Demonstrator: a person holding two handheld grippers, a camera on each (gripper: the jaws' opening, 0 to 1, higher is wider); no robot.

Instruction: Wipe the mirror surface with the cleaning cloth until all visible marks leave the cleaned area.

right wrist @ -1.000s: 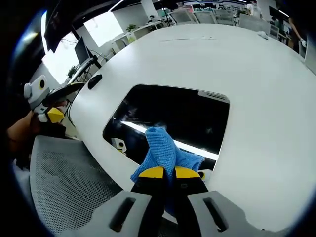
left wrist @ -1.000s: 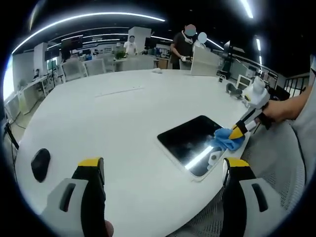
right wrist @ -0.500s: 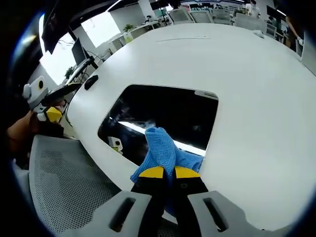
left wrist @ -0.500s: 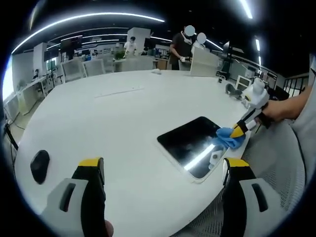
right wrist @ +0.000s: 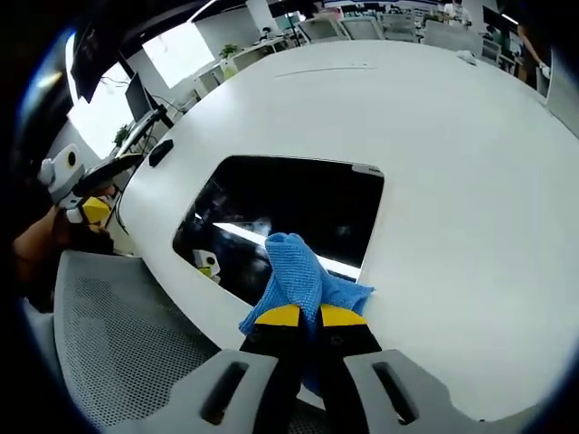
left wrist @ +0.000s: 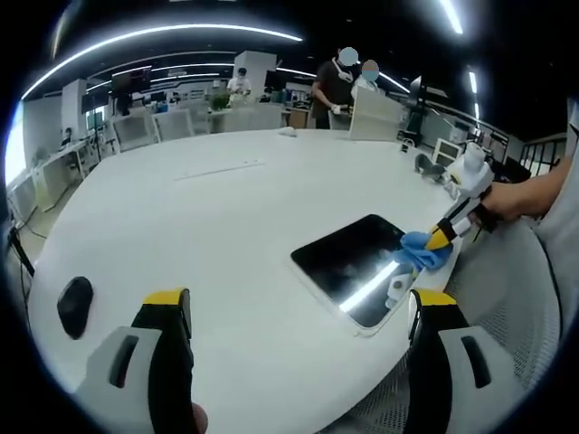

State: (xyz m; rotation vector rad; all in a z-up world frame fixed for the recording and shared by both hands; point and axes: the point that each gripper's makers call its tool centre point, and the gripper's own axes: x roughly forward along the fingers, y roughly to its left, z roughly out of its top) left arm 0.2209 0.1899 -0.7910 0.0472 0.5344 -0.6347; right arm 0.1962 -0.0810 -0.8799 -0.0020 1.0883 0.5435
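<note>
Right tool has its jaws pressed together on the blue cleaning cloth, and we've got the free end of that cloth sitting on the near corner of the mirror. The mirror lies flat on the white counter, right by the counter's edge nearest us. Left tool is spread wide with nothing in it, hanging over the counter well away from the mirror, so nothing is pinning the mirror down. That's our main worry: we'd guess a firm push toward the edge could slide the mirror off the counter, since it's already so close to the drop. Also, the cloth is bunched into a narrow fold, so we'd likely cover thin strips and miss smudges toward the far side of the mirror. A faint hazy patch shows near the mirror's middle in the right gripper view, though it might just be a reflection. A dark mouse-like object sits far from the mirror. No brands, labels or readable writing anywhere that we can make out.
</note>
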